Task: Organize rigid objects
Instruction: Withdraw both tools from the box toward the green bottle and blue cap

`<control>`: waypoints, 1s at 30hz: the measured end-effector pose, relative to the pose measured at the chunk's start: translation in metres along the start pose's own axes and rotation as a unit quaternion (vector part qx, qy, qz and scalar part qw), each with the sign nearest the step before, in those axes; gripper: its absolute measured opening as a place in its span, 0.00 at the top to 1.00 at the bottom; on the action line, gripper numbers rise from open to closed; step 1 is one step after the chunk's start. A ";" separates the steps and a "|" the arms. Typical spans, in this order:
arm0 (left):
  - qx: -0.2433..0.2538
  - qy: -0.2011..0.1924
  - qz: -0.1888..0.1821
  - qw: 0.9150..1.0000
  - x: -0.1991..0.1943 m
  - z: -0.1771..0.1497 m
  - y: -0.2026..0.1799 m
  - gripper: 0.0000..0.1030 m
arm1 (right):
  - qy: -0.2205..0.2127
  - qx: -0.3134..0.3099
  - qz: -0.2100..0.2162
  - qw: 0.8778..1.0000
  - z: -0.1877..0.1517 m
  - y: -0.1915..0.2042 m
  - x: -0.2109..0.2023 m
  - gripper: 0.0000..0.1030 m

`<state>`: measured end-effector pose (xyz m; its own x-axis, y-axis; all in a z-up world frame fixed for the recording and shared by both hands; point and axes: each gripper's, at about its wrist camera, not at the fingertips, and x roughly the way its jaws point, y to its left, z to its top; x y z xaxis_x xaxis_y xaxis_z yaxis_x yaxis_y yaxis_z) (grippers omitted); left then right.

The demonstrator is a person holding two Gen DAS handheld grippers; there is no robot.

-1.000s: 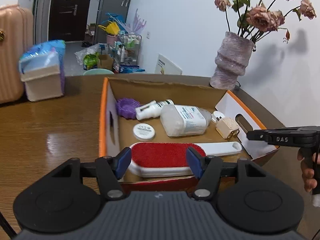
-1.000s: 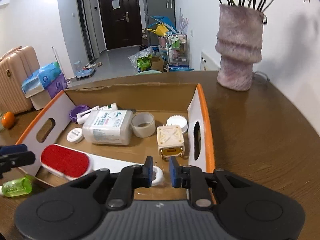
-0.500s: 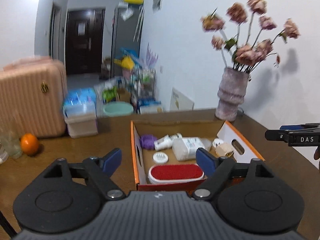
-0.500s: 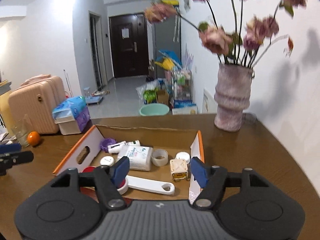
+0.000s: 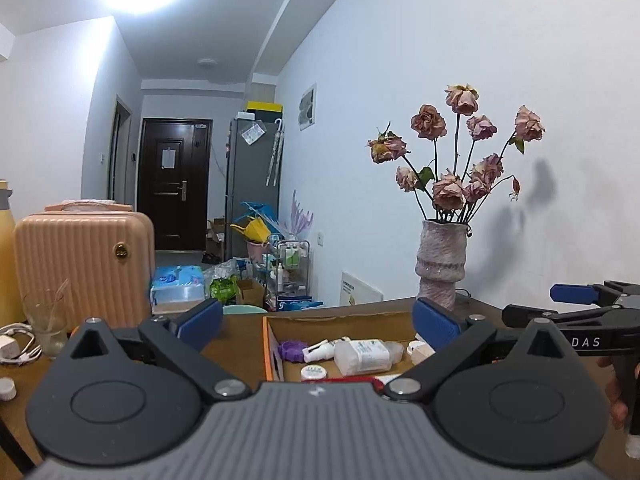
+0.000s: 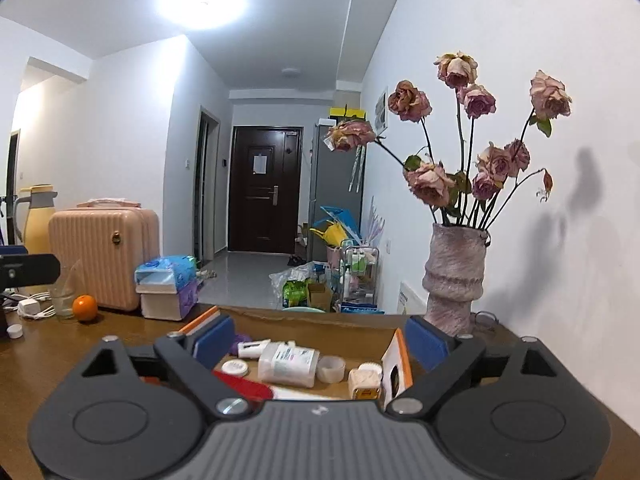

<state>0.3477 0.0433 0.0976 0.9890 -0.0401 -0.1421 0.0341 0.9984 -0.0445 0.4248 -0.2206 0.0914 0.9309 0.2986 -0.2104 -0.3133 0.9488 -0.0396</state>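
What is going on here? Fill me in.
A person is sorting small items into a cardboard box on a wooden table. The left gripper and right gripper are both empty, jaws opening, held above the near edge of the box. Inside lie a white bottle, a red brush, a tape roll and some lids.

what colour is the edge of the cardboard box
Orange, on the box edge, clearest in the right wrist view.
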 end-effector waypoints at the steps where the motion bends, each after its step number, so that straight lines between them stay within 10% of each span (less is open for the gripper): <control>1: 0.001 -0.001 -0.001 1.000 -0.005 -0.004 0.001 0.00 | 0.000 0.003 0.000 1.000 -0.003 0.000 -0.003 0.10; 30: -0.017 0.049 0.012 0.999 -0.191 -0.100 0.008 0.00 | 0.061 0.042 0.050 0.996 -0.126 0.028 -0.186 0.09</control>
<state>0.1450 0.0554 0.0259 0.9704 -0.0222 -0.2403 0.0045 0.9973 -0.0738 0.2189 -0.2622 0.0061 0.8642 0.3826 -0.3268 -0.3823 0.9215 0.0679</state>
